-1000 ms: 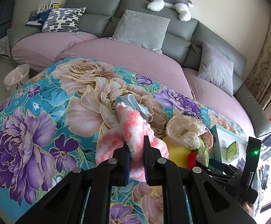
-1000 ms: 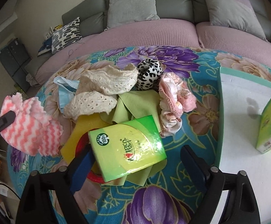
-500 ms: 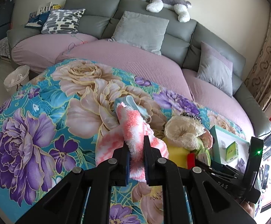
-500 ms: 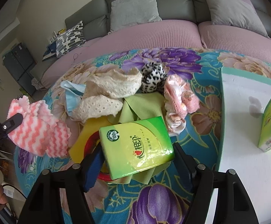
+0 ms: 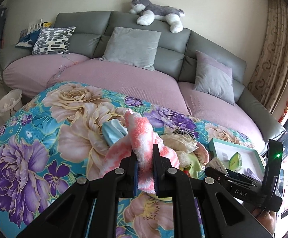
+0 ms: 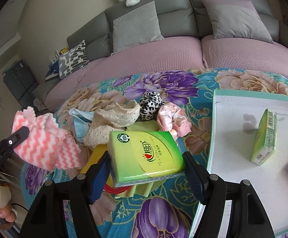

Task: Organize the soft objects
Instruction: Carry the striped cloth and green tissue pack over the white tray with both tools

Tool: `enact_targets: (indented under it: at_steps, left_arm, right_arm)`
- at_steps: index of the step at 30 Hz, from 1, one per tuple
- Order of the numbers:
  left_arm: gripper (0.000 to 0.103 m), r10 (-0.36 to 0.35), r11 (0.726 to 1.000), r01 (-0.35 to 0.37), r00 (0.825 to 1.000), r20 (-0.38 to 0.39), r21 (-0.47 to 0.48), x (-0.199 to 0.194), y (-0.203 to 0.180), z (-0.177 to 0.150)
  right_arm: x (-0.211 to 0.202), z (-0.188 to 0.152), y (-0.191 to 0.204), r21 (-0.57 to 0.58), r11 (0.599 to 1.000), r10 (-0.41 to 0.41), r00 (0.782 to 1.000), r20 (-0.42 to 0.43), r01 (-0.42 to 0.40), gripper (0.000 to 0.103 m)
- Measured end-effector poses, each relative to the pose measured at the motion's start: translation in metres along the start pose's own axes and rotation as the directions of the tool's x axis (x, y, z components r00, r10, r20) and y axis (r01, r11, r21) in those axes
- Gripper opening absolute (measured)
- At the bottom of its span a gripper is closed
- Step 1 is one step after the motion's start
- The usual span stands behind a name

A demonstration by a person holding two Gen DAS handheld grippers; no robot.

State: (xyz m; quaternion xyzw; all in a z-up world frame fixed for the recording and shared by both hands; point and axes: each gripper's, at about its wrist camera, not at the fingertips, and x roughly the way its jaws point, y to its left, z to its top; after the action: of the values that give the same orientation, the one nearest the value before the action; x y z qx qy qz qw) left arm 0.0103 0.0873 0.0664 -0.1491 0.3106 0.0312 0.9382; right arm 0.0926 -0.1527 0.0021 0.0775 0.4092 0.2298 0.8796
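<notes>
A: What is seen at the left?
B: A pink striped cloth [image 6: 45, 146] is clamped in the left gripper [image 5: 145, 158], lifted off the floral tablecloth [image 5: 25, 158].

A: And rightward?
B: A green tissue pack [image 6: 144, 154] is pinched by the right gripper [image 6: 146, 176], near of the fabric pile [image 6: 116, 117]; a white tray [image 6: 233, 178] lies right.

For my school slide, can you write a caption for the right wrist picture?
Right gripper fingers hold a green tissue pack above the flowery cloth, near a white tray.
</notes>
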Motion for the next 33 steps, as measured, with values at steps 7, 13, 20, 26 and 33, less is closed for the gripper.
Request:
enact_targets:
  at_steps: [7, 13, 20, 26, 33]
  left_arm:
    - [0.012, -0.01, 0.999, 0.01, 1.0, 0.017, 0.035, -0.002, -0.016, 0.001]
    - [0.012, -0.019, 0.997, 0.016, 0.999, 0.038, 0.072, -0.005, -0.036, 0.011]
    - [0.012, -0.073, 0.986, 0.068, 0.997, 0.026, 0.151, 0.002, -0.084, 0.026]
    - [0.012, -0.145, 0.96, 0.136, 0.989, 0.019, 0.243, 0.013, -0.14, 0.035]
    - [0.012, -0.268, 0.915, 0.258, 0.963, -0.01, 0.31, 0.039, -0.205, 0.039]
  right_arm:
    - [-0.018, 0.005, -0.007, 0.016, 1.0, -0.01, 0.999, 0.05, 0.009, 0.073]
    - [-0.049, 0.01, -0.034, 0.067, 0.994, -0.096, 0.989, 0.115, 0.089, 0.073]
    - [-0.083, 0.01, -0.084, 0.175, 0.965, -0.222, 0.963, 0.154, 0.195, 0.073]
    - [-0.105, 0.008, -0.122, 0.265, 0.929, -0.311, 0.933, 0.18, 0.259, 0.073]
    - [-0.126, 0.003, -0.153, 0.341, 0.88, -0.409, 0.892, 0.194, 0.33, 0.073]
